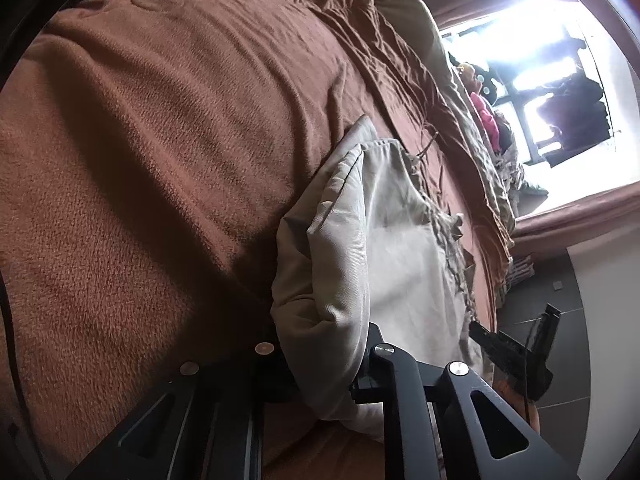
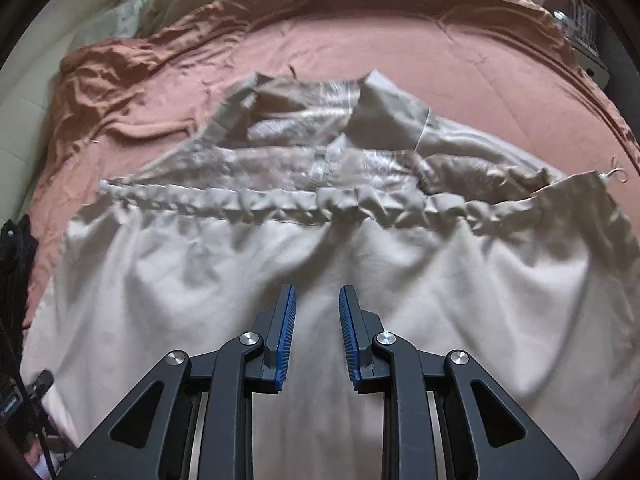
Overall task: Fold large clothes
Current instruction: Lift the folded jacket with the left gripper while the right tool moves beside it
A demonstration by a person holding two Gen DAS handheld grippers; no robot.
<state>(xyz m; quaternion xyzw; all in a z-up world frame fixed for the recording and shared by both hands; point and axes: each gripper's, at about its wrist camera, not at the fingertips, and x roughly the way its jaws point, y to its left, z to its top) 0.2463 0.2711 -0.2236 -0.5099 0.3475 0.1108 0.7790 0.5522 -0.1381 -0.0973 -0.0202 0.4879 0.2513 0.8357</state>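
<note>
The left gripper (image 1: 326,364) has its jaws clamped on a bunched fold of the garment (image 1: 372,240), which drapes ahead over the bed (image 1: 160,140). The right gripper (image 2: 317,340) hovers over the garment's (image 2: 320,264) pale panel, jaws slightly apart, empty. A gathered seam (image 2: 304,204) runs crosswise ahead; bare bed lies beyond.

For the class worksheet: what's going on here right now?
A person is folding a pale beige garment spread on a rust-brown bedspread, with a gripper in each hand. The left gripper has a bunched fold of the fabric between its jaws. The right gripper hangs over the middle of the garment, jaws slightly apart with nothing between them. The folding looks only begun.
</note>
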